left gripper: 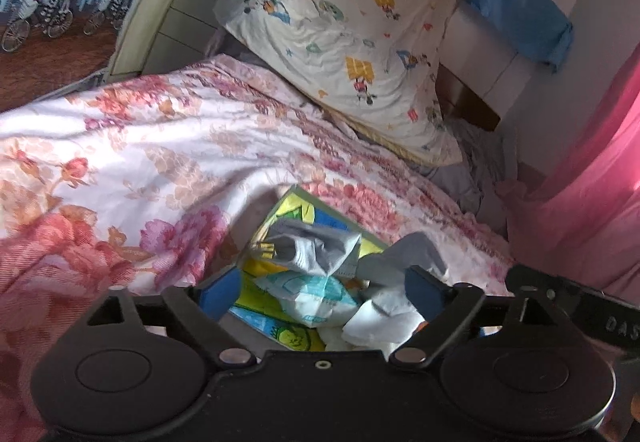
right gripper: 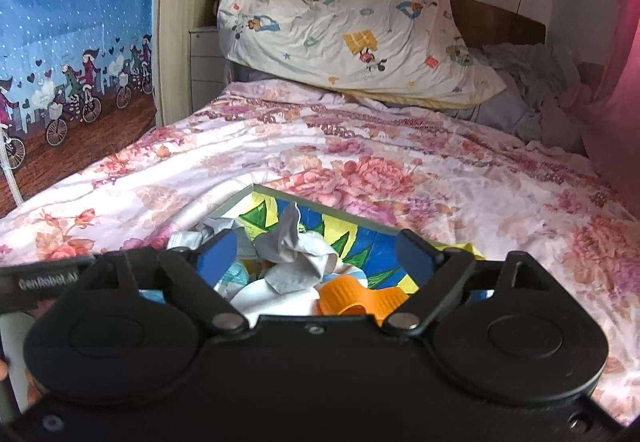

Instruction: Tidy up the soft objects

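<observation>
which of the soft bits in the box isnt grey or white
The orange piece, lying at the near edge of the colourful box, just ahead of the right tongs. The crumpled grey cloth beside it and the other pieces look grey or white.

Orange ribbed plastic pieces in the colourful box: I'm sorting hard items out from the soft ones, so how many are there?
2, both in the right wrist view: one orange ribbed plastic cap and another just right of it, touching. More may hide under the crumpled cloths.

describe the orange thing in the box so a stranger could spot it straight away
On the pink floral bedspread sits an open box with a blue, yellow and green leaf-print lining. At its near edge, beside crumpled grey and white cloths, lies a ribbed orange plastic piece, the only hard, bright orange item there.
</observation>
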{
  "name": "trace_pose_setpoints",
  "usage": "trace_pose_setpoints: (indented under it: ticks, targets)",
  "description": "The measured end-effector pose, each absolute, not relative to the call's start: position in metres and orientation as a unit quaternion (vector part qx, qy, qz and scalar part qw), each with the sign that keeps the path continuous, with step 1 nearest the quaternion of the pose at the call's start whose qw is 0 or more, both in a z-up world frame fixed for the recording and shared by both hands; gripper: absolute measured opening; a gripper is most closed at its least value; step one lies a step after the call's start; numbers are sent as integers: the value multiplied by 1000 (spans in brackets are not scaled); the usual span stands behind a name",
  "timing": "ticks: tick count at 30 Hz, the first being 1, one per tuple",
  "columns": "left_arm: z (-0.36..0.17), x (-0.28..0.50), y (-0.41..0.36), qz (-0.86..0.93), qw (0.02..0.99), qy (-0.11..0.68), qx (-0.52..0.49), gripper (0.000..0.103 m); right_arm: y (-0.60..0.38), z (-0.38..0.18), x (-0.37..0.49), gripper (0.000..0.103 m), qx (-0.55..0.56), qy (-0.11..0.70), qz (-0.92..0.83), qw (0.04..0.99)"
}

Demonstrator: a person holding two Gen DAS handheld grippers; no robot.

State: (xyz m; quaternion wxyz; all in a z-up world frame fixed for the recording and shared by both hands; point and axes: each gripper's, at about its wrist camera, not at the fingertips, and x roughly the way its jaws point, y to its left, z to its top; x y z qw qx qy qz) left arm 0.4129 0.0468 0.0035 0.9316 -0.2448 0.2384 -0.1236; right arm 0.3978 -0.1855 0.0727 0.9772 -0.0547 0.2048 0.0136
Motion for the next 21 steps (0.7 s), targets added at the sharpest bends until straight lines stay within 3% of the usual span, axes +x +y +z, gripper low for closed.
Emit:
trace_pose_setpoints:
  ticks: [8, 21]
  targets:
    - [41, 376, 43, -115, 945, 204, -230, 102, -186, 101, 353, 102, -61, 179, 32, 981]
    - [80, 312, 21, -112, 965, 154, -180, 102, -198, 142, 295, 102, -62, 146, 43, 986]
